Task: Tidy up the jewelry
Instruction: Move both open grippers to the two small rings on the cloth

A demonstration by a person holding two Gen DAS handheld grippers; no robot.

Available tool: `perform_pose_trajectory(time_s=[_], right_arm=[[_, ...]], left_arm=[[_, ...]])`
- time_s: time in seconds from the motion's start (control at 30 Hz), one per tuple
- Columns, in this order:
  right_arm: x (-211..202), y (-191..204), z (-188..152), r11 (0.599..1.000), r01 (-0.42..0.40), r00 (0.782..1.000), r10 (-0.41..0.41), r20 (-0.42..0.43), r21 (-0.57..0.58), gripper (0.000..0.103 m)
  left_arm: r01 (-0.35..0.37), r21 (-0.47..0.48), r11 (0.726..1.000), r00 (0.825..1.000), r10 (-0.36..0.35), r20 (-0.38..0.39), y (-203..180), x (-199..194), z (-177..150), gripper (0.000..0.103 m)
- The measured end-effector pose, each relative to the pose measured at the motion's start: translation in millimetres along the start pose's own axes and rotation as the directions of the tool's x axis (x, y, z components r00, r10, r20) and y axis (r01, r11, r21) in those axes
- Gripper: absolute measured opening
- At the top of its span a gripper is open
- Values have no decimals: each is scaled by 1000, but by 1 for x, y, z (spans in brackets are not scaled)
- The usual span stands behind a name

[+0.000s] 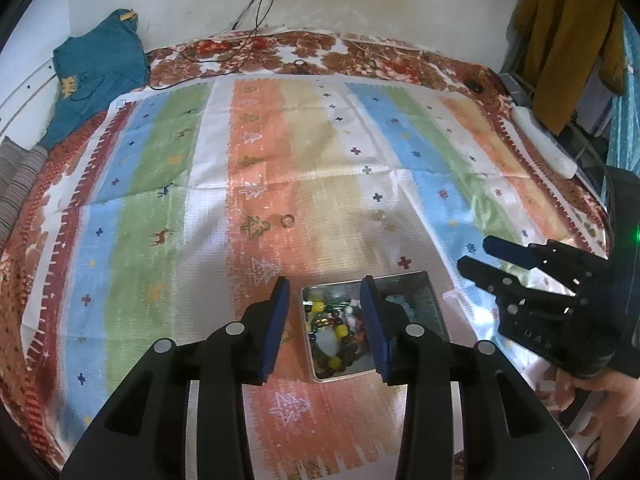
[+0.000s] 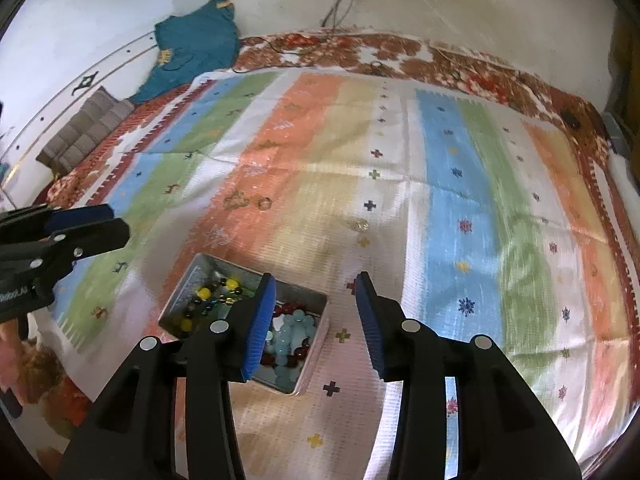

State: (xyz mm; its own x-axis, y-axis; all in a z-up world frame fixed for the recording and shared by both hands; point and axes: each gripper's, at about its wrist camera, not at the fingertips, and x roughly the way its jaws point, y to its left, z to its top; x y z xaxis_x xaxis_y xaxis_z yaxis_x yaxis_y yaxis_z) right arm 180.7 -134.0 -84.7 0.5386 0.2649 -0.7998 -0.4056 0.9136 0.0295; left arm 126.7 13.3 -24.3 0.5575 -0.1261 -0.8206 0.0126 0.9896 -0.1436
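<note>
A square metal tin point(image 1: 424, 280) point(image 2: 196, 266) lies on the striped cloth and holds several beaded bracelets point(image 1: 334, 338) point(image 2: 290, 338) in yellow, dark, red and pale blue. My left gripper point(image 1: 325, 292) is open and empty above the tin's left half. My right gripper point(image 2: 316, 286) is open and empty just right of the tin; it also shows in the left wrist view point(image 1: 478, 254). A small ring point(image 1: 287, 221) point(image 2: 264, 203) lies on the orange stripe beyond the tin. A second small clear piece point(image 1: 379, 214) point(image 2: 360, 225) lies on the pale stripe.
The striped cloth point(image 1: 160, 184) covers a floral bedsheet point(image 1: 320, 50) against a white wall. A teal garment point(image 1: 100, 76) and a grey striped pillow point(image 1: 16, 184) lie at the left. A white object point(image 1: 544, 140) lies at the bed's right edge, and cables point(image 1: 256, 12) hang down the wall.
</note>
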Motion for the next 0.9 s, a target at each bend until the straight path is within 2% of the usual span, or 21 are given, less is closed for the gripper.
perform_pose_trajectory(time_s=[0.17, 0.43, 0.9], right_arm=[[3, -6, 5, 1000, 8, 1000, -8, 6, 24, 48], [13, -10, 14, 999, 15, 1000, -15, 3, 31, 49], [38, -12, 33, 999, 21, 999, -20, -30, 35, 49]], left_arm=[[-23, -10, 1000, 1000, 23, -14, 3, 9, 2, 42], [-38, -21, 999, 999, 37, -21, 5, 21, 8, 47], [-113, -28, 993, 992, 111, -66, 25, 57, 24, 49]])
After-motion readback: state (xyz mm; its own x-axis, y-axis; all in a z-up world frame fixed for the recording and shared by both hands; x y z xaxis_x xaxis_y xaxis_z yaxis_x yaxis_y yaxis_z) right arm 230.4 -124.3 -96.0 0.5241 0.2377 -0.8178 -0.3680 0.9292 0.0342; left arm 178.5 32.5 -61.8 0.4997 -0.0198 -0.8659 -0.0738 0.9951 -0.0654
